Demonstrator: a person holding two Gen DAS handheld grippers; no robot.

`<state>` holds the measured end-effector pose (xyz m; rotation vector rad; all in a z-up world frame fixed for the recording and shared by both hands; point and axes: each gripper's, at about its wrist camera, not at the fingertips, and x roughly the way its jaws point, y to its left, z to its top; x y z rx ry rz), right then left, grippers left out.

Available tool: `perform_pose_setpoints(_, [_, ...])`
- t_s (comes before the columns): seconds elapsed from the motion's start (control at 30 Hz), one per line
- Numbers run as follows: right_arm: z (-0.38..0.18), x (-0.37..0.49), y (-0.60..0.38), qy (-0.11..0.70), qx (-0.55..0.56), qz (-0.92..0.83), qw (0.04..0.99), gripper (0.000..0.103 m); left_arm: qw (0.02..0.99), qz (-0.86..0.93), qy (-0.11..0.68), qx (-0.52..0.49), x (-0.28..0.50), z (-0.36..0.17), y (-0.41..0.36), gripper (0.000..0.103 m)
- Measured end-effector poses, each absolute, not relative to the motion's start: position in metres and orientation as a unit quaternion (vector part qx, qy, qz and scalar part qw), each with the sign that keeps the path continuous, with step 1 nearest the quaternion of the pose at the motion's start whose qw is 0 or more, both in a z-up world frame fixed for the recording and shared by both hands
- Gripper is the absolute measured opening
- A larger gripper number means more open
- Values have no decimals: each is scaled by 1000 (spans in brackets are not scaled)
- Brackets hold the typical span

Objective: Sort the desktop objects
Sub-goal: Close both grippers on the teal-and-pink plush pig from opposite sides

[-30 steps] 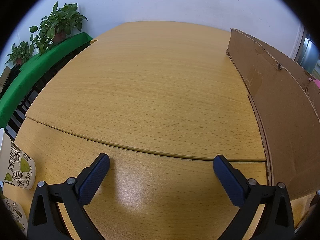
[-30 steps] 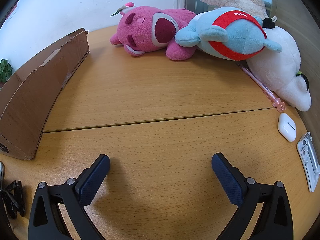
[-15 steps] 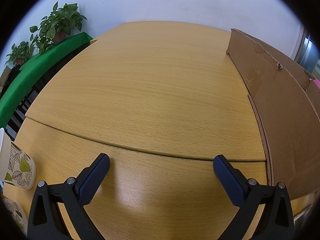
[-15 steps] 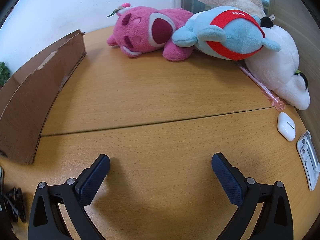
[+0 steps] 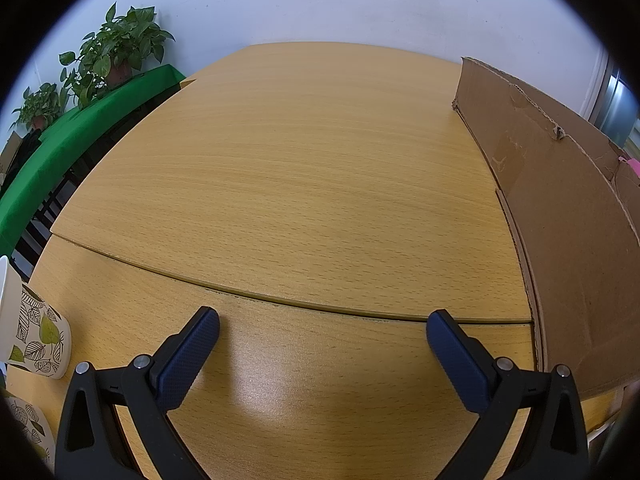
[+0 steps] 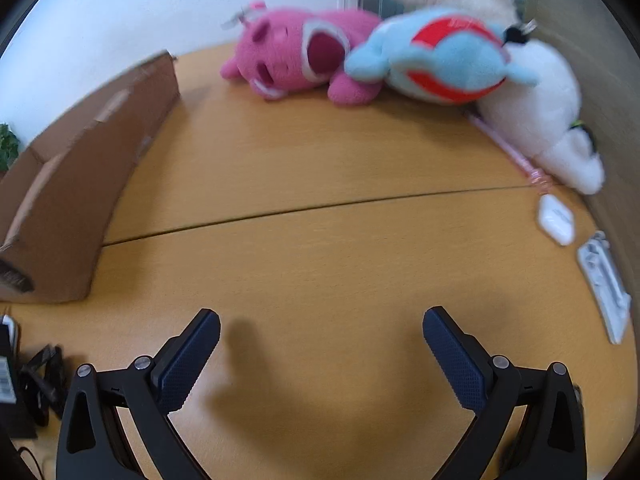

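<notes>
Both the left gripper (image 5: 322,330) and right gripper (image 6: 321,330) gape wide and empty over the table (image 6: 320,168); the right view's blur suggests a careless reach could knock the small white case (image 6: 556,219) aside.

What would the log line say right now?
left gripper: open, empty | right gripper: open, empty | toys: on table | box: beside

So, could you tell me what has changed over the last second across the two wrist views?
The right gripper has swung to its left: the cardboard box fills more of its view, and the image is motion-blurred. Nothing was grasped or released. The left gripper stayed still and open, and the plush toys lie unmoved.
</notes>
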<state>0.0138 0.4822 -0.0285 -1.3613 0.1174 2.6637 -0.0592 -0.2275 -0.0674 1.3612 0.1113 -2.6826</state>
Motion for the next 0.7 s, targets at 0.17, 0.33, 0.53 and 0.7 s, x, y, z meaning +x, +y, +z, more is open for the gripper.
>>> perform_pose_setpoints(0.17, [41, 83, 453, 3, -338, 939, 68, 103, 66, -889, 37, 451, -59, -68, -227, 103])
perform_pose_setpoints(0.33, [100, 139, 413, -23, -235, 970, 55, 103, 88, -882, 57, 460, -53, -65, -230, 102])
perform_pose_setpoints(0.53, [123, 159, 356, -51, -220, 974, -30, 103, 62, -924, 80, 370, 16, 3, -201, 102])
perform_pose_setpoints(0.7, [117, 160, 281, -47, -233, 958, -160, 103, -35, -930, 70, 360, 68, 53, -137, 103])
